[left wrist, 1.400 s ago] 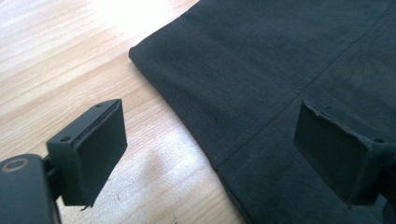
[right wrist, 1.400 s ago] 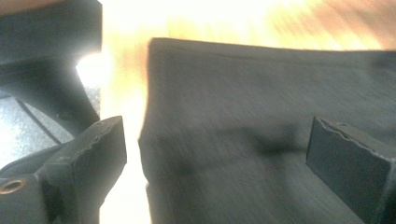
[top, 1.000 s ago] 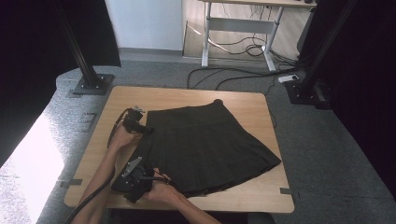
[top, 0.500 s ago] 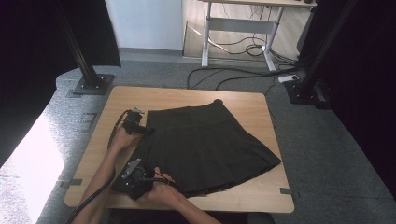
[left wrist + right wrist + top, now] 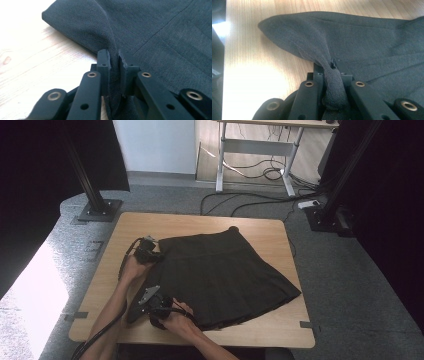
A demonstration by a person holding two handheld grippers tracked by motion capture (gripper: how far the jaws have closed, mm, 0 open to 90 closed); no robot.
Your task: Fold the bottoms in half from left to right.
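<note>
A: Skirt (image 5: 225,275) position?
B: Flat on the bench (image 5: 280,232), waistband far-left, hem fanning near-right; long axis diagonal.
A: Fingers?
B: Left gripper (image 5: 114,65) just closed, pinching the waistband corner. Right gripper (image 5: 331,67) just closed on bunched hem fabric at the near-left edge.

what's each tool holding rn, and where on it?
Both grip the black skirt. Left tool pinches a fold of fabric at its waistband corner; right tool pinches bunched fabric at its near left edge, by the hem.

Skirt (image 5: 225,272) on table (image 5: 295,245), grippers at left edge.
</note>
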